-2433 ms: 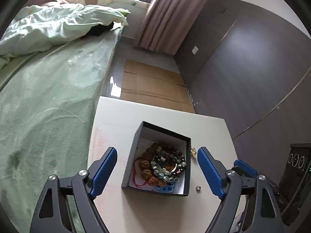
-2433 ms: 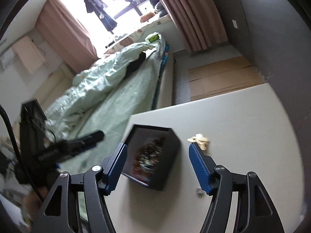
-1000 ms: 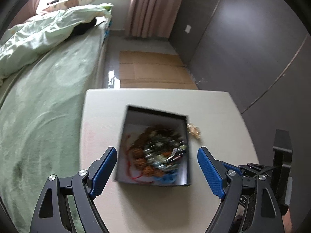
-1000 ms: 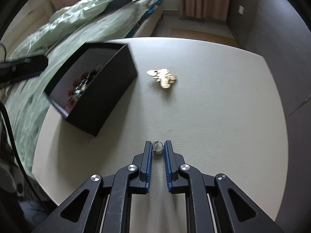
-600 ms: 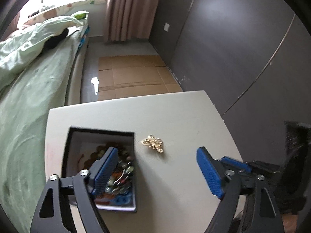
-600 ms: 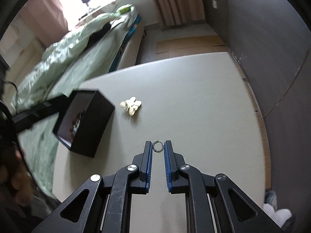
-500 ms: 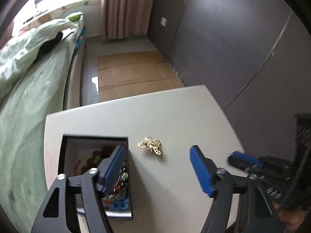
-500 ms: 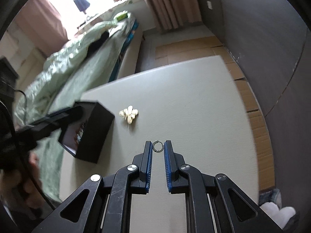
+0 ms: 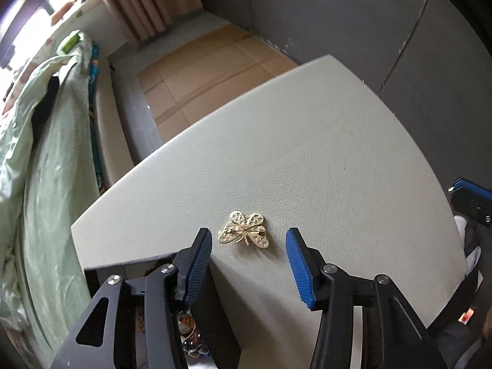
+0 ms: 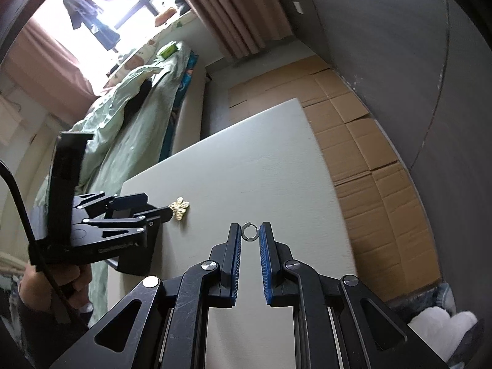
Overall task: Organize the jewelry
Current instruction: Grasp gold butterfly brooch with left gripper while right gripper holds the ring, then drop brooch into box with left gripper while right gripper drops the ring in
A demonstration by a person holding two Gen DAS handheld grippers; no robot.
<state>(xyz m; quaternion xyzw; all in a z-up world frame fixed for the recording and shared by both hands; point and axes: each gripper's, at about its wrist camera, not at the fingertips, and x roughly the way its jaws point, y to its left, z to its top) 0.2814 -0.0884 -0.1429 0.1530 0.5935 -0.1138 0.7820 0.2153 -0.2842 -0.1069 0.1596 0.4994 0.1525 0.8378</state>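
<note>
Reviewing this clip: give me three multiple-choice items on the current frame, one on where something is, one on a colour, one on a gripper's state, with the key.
1. Where does the butterfly brooch lie?
A. On the table, in front of the left hand-held gripper
B. Inside the black box
C. On the bed

2. What colour is the brooch?
A. Silver
B. Gold
C. Red

3. What is the right hand-held gripper doing?
A. Spread wide, holding nothing
B. Gripping the box
C. Shut on a small ring

Key: 1 A, the brooch rests on the bare tabletop just ahead of the open fingers. 2 B, it shines gold. 3 C, the ring sits pinched at the fingertips.
</note>
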